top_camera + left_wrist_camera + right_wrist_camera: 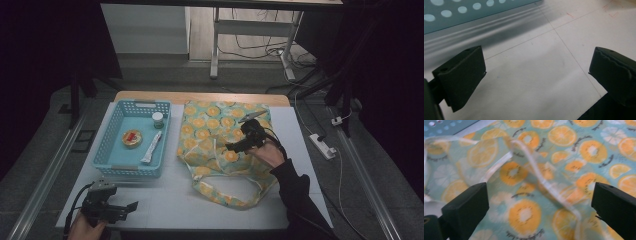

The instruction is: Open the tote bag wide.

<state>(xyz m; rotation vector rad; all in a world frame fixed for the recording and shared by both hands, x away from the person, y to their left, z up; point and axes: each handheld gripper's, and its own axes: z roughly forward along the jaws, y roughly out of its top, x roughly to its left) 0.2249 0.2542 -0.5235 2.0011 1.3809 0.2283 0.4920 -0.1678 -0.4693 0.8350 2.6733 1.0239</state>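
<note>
My right gripper (235, 146) hovered over the fruit-print bag (210, 125), jaws wide apart and empty, its white handle (544, 182) lying slantwise just ahead between them. My left gripper (131, 206) sat well apart near the basket (112, 120), jaws also spread.

Your basket (111, 159) sits on the left half of the tabletop (170, 200), reaching toward the far edge. In it, the jar (158, 119) stands at the far right corner, the tin (132, 138) lies mid-basket, and the tube (151, 148) lies along the right wall. The bag (210, 130) lies flat just right of the basket, its handle (220, 197) looping toward the near edge. Your right gripper (235, 147) hangs over the bag's middle; your left gripper (131, 207) is at the near left corner.
</note>
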